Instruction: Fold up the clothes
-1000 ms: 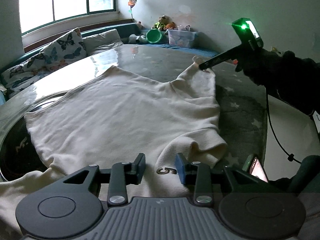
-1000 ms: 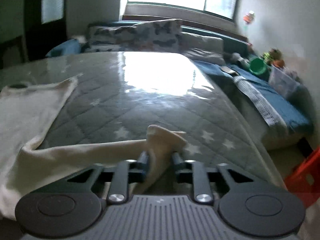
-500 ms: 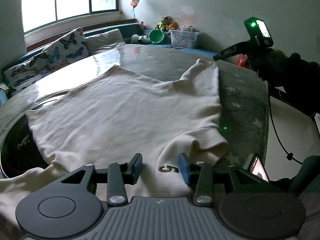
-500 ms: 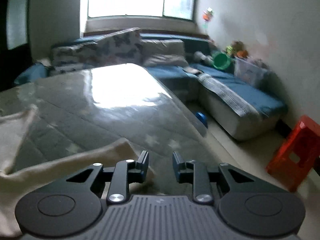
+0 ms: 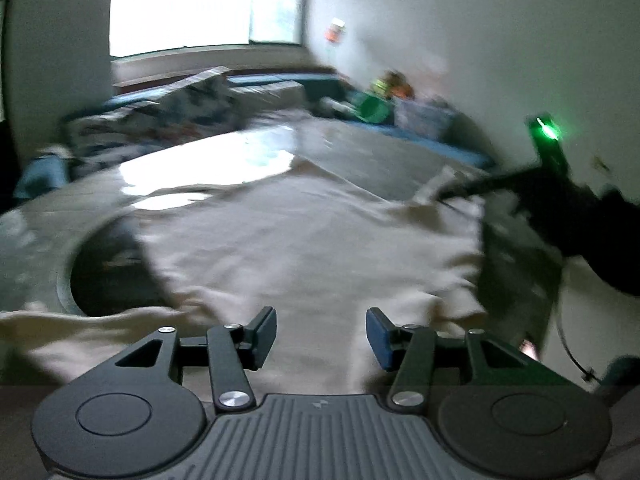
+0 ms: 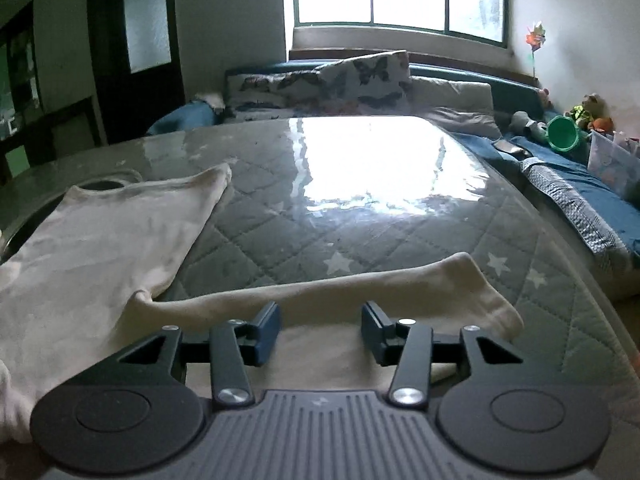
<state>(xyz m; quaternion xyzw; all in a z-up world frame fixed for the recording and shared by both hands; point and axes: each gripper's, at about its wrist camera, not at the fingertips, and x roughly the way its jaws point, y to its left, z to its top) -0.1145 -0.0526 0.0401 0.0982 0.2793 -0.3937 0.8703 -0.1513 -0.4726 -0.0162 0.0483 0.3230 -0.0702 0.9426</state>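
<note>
Jaws on both your grippers stand wide apart and hold nothing: a second ago your right gripper pinched the sleeve; now it has let go, and the sleeve lies stretched out flat just ahead of it. That suggests the spreading is done and the first fold can begin. Your left gripper has swung fast, so its view is smeared. The shirt is cream, soft and limp, spread face down across the near part of the desk, its hem toward the far left. Cushions line the bench behind.
</note>
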